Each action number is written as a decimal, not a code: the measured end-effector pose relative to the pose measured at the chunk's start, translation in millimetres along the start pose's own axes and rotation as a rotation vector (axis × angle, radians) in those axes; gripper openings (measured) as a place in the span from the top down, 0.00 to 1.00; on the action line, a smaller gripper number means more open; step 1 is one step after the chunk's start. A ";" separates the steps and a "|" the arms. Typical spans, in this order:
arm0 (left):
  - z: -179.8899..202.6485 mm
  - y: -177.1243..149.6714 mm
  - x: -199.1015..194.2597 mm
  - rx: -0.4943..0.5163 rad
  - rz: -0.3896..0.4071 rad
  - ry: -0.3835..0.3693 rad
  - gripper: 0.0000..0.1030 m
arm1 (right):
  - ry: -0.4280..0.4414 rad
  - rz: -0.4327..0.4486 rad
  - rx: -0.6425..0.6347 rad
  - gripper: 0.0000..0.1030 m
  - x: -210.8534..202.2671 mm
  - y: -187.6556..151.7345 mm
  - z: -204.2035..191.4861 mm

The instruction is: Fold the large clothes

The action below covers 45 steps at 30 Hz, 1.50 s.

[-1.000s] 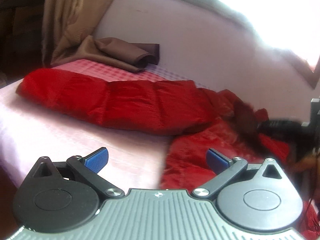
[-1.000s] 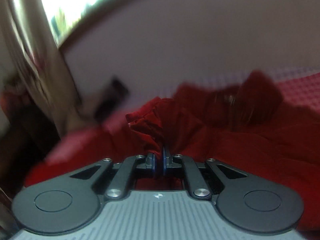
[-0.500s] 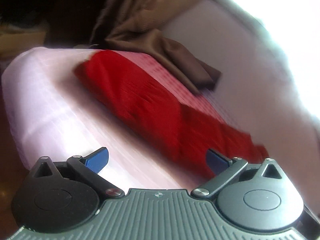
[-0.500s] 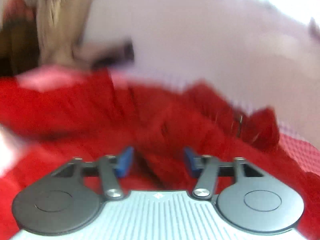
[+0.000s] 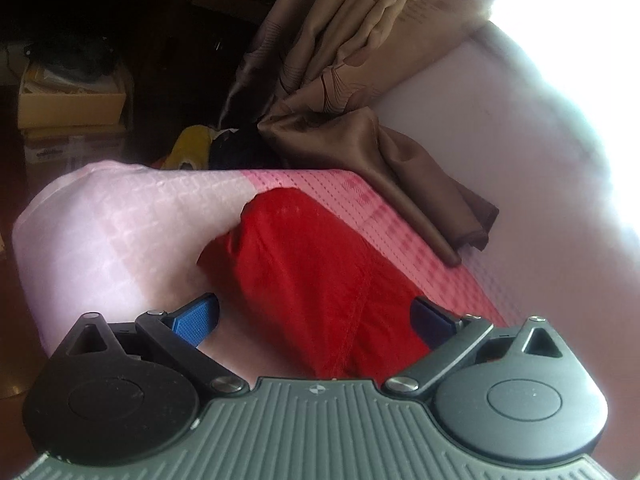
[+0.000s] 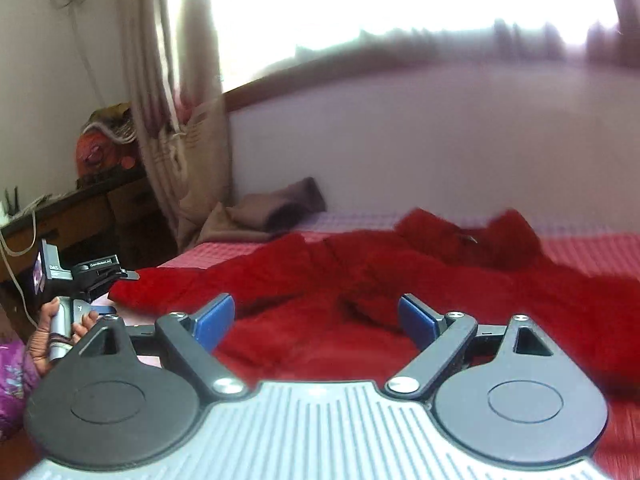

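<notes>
Left wrist view, near field: the left tool (image 5: 314,320) stands with its jaws spread wide, gripping nothing; its blue pads (image 5: 192,322) sit at either side of the lower frame; between them, in the lower centre, lies one end of the red garment (image 5: 320,272), a stitched seam running along it; whether the pads touch the cloth cannot be told. The garment rests on the bed (image 5: 120,232), which is covered in a pink checked sheet, paler at centre left. Beyond, at centre right, a brown curtain (image 5: 360,80) hangs from the top of the frame and its lower end lies bunched on the bed just beside the garment's far edge. Upper left: dark background with cardboard boxes (image 5: 68,108).

Right wrist view, near field: the right tool (image 6: 316,320) is likewise spread wide and empty, hovering above the red garment (image 6: 360,280), which stretches across the middle of the frame, rumpled, with a raised, crumpled part at centre right. At lower left the person's left hand (image 6: 60,328) grips the handle of the other tool (image 6: 120,308), held at the garment's left end. Far field: the curtain (image 6: 188,120) at upper left, a pale wall (image 6: 440,140) across the centre, an overexposed window (image 6: 380,8) along the top.
</notes>
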<state>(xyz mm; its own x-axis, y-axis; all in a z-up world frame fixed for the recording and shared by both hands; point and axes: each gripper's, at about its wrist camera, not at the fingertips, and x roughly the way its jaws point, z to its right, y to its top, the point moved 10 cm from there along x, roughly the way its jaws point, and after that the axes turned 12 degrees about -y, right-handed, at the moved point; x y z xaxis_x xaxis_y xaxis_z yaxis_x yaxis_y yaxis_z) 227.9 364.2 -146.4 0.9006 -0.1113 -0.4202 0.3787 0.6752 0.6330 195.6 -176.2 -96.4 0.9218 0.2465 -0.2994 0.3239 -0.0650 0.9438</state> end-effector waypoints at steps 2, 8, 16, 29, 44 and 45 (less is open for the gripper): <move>0.2 2.9 7.0 0.011 -0.002 0.004 0.11 | -0.014 -0.012 0.047 0.13 -8.4 -8.9 12.2; -12.2 5.3 27.1 -0.008 -0.035 -0.001 0.87 | -0.056 -0.054 0.189 0.13 -27.3 -33.2 45.2; 57.0 26.8 -5.2 0.150 0.058 -0.002 0.94 | -0.094 -0.045 0.299 0.13 -46.1 -44.9 78.8; 273.0 13.6 -40.0 0.375 0.101 -0.244 0.94 | -0.129 -0.003 0.439 0.13 -80.2 -61.8 124.6; 434.7 -140.9 -1.5 0.549 -0.121 -0.428 0.94 | -0.150 0.051 0.552 0.13 -106.1 -77.8 170.6; 439.5 -154.1 2.7 0.555 -0.140 -0.435 0.94 | -0.152 0.051 0.559 0.13 -107.3 -79.0 173.5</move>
<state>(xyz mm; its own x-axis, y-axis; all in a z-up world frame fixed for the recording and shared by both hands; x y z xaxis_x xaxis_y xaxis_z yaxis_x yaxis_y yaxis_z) 265.8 -60.6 40.7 0.7955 -0.5280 -0.2974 0.4450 0.1759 0.8781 108.2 -365.3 -163.2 0.9462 0.0905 -0.3107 0.3032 -0.5841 0.7530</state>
